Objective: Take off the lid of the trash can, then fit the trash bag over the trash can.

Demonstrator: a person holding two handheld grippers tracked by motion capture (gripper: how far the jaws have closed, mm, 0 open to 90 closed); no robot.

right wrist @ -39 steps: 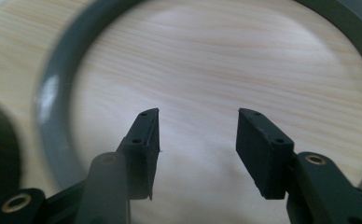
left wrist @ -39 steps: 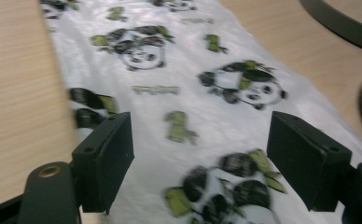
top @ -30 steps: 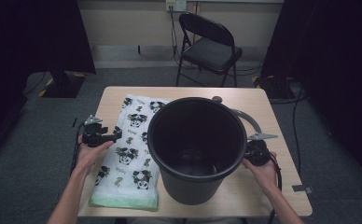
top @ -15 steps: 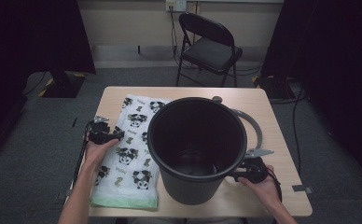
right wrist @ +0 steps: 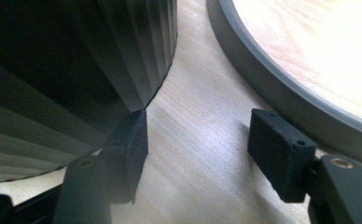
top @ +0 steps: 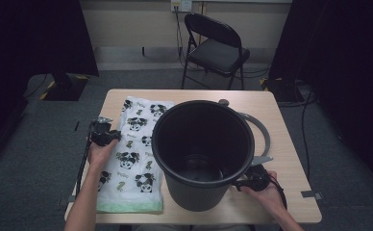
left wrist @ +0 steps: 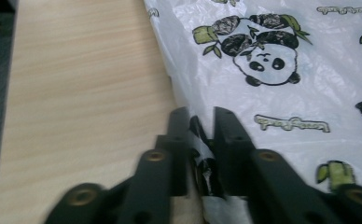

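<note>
My left hand-held gripper point(left wrist: 201, 123) has just been closing, and its jaws now pinch a fold at the edge of the panda-print bag point(left wrist: 281, 70), which lies flat on the desk point(top: 127, 95) just left of the black bin point(top: 203, 153). My right hand-held gripper point(right wrist: 198, 140) has just been opening: its jaws stand apart with nothing between them but bare wood, one jaw touching the bin's ribbed wall, the other near the grey ring point(right wrist: 281, 88) lying beside the bin.

The risks I see: the plastic is thin and slick, so the pinch may catch only one layer or slip out when I lift. A sharp tug could tear the film. On the right, the open jaw resting against the bin could nudge it along the desk, or catch the ring as I move.
</note>
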